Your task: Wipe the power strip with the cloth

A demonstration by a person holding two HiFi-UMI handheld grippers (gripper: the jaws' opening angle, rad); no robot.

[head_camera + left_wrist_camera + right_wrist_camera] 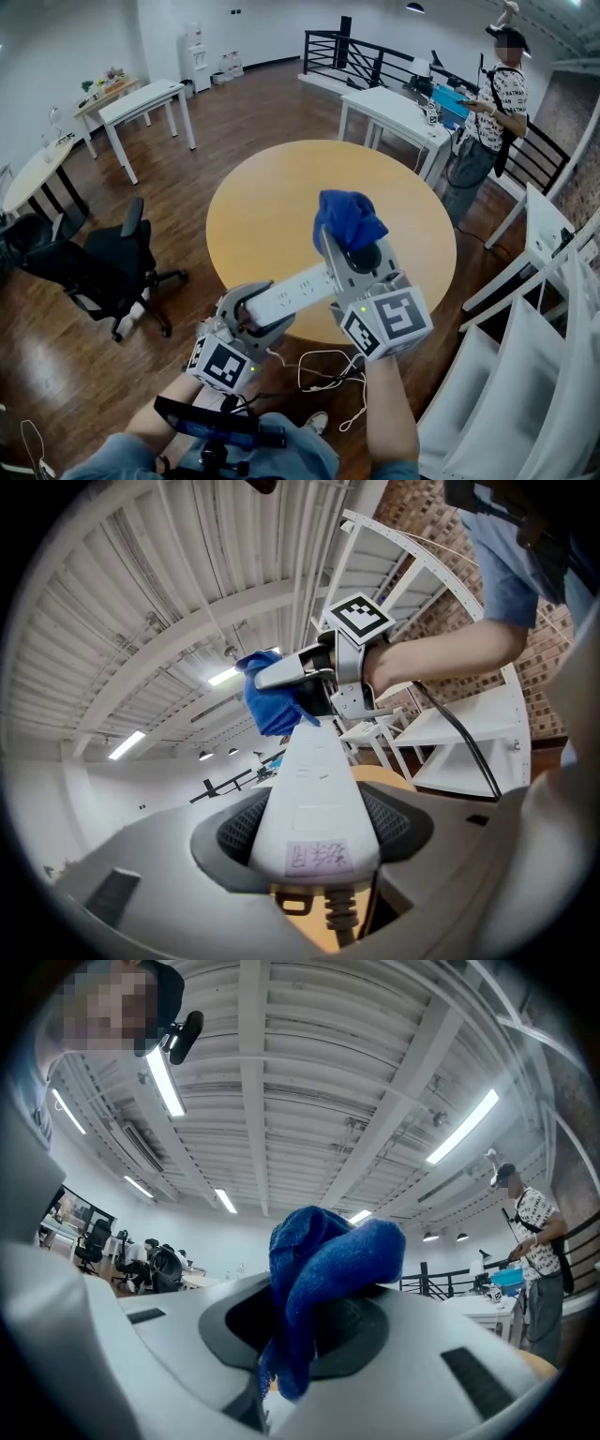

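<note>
In the head view my left gripper (251,317) is shut on the cord end of a white power strip (298,290), held in the air above the near edge of the round table (272,202). My right gripper (351,251) is shut on a bunched blue cloth (348,218), which rests at the strip's far end. The left gripper view looks along the power strip (314,789) to the blue cloth (269,700) and the right gripper (305,682) beyond it. In the right gripper view the cloth (323,1283) fills the space between the jaws.
The strip's white cable (323,366) hangs below the table edge. A black office chair (112,258) stands to the left, white tables (398,117) at the back, a white shelf unit (525,347) on the right. A person (492,103) stands at the far right.
</note>
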